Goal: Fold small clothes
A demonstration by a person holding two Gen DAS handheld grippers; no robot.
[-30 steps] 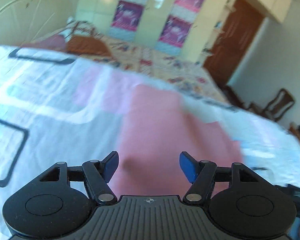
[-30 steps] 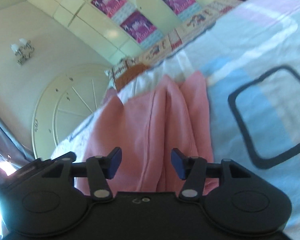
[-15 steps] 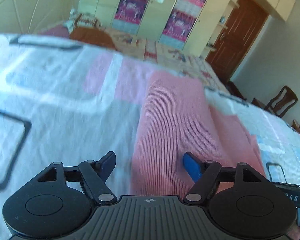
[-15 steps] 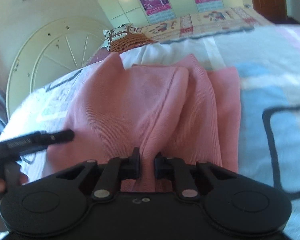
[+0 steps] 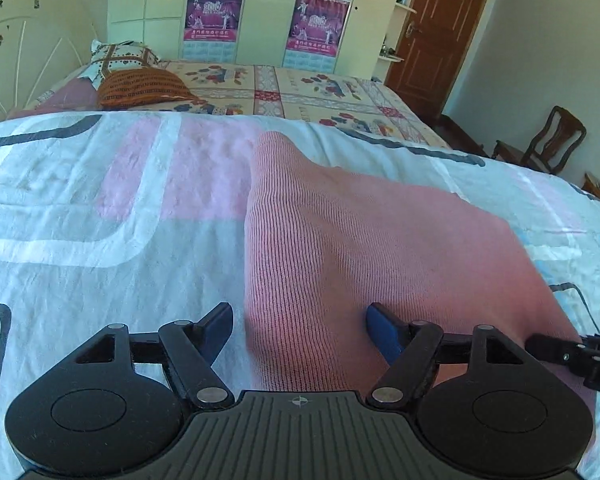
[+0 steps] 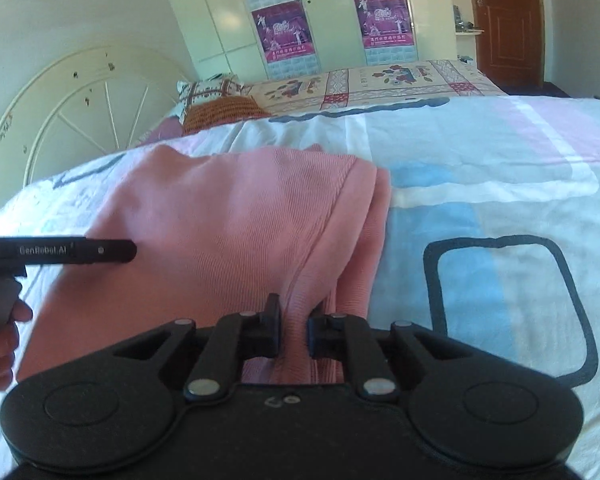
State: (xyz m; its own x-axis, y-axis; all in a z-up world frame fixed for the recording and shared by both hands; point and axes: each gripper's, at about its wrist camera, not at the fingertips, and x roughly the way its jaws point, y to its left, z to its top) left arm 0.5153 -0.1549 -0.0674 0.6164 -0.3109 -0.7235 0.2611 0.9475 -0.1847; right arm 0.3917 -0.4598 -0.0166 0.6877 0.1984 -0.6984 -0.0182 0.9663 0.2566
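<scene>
"GenRobot.AI" on left gripper (image 6: 294, 338) body, posters' (image 6: 280, 28) print unreadable

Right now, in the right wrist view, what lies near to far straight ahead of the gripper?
Right gripper shut on pink garment → white bedsheet → orange pillow → wardrobe.

A pink ribbed knit garment (image 6: 228, 220) lies partly folded, layered edges along one side.

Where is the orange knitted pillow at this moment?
The orange pillow lies on the far bed near the white headboard, just in front of a patterned pillow. In both views it is upper left, beyond the pink garment.
</scene>
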